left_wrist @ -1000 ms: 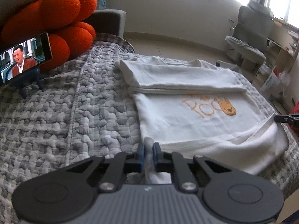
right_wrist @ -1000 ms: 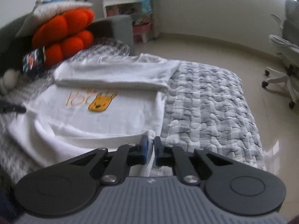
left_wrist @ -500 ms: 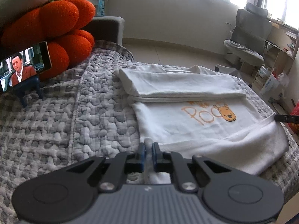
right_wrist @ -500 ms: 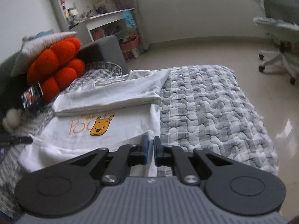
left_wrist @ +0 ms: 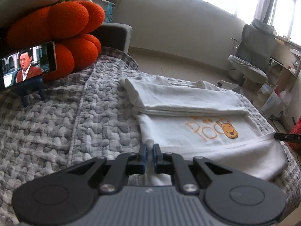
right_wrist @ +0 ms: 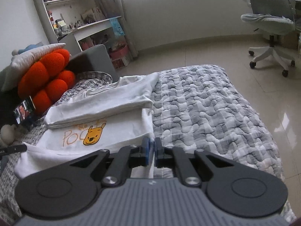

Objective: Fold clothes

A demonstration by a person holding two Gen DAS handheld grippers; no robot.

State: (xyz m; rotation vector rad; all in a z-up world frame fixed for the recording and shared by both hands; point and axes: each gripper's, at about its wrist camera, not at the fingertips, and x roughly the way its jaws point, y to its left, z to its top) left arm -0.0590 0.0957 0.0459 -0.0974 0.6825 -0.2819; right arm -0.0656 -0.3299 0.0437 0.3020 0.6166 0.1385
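A white T-shirt (left_wrist: 188, 130) with an orange bear print (left_wrist: 228, 130) lies on the grey quilted bed (left_wrist: 75, 122). Its far part is folded into a thick band (left_wrist: 180, 99) over the print's top. My left gripper (left_wrist: 149, 147) is shut on the shirt's near left hem corner. My right gripper (right_wrist: 152, 146) is shut on the near right hem corner of the same shirt (right_wrist: 112, 131). The near hem is lifted and hangs between the two grippers. The right gripper's tip (left_wrist: 286, 136) shows at the left wrist view's right edge.
A phone on a stand (left_wrist: 28, 66) plays video at the bed's left, in front of an orange cushion (left_wrist: 62, 33). A grey office chair (right_wrist: 270, 28) stands on the tiled floor to the right. A bookshelf and desk (right_wrist: 84, 28) stand at the far wall.
Both grippers have risen and tilted up with the hem held. More of the room shows above the bed. The shirt's folded band has not moved.
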